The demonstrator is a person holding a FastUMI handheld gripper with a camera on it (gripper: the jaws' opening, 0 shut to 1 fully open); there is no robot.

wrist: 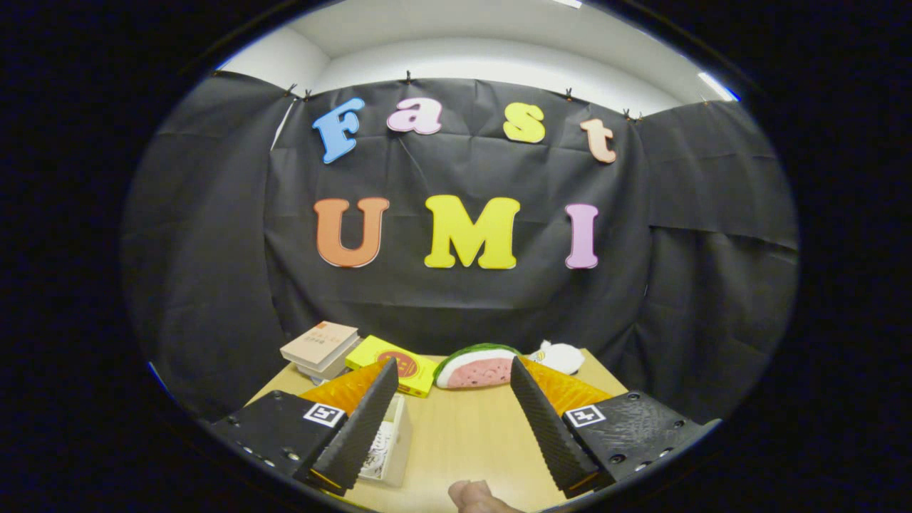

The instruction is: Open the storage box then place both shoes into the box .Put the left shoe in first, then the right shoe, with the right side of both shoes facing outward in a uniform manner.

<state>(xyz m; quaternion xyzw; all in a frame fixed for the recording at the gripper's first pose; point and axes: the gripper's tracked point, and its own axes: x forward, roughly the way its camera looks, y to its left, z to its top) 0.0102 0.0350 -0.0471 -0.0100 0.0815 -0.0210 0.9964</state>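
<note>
I am looking into a staged recording booth indoors, black cloth (pixel 456 299) hanging clipped beneath a white ceiling (pixel 499 43) behind a small wooden table (pixel 463 434).

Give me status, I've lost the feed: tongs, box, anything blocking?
Tongs open, nothing held. White box by one finger. Watermelon slice and yellow box beyond; fingertip at near edge.

A wooden table (pixel 463 434) carries a stack of books (pixel 320 347) at its far left corner, a yellow box (pixel 399 363) just beside them, a watermelon-slice toy (pixel 476 368) near the far edge, and a small white plush (pixel 559 356) touching the slice's right end, before the black cloth wall (pixel 214 249)
</note>
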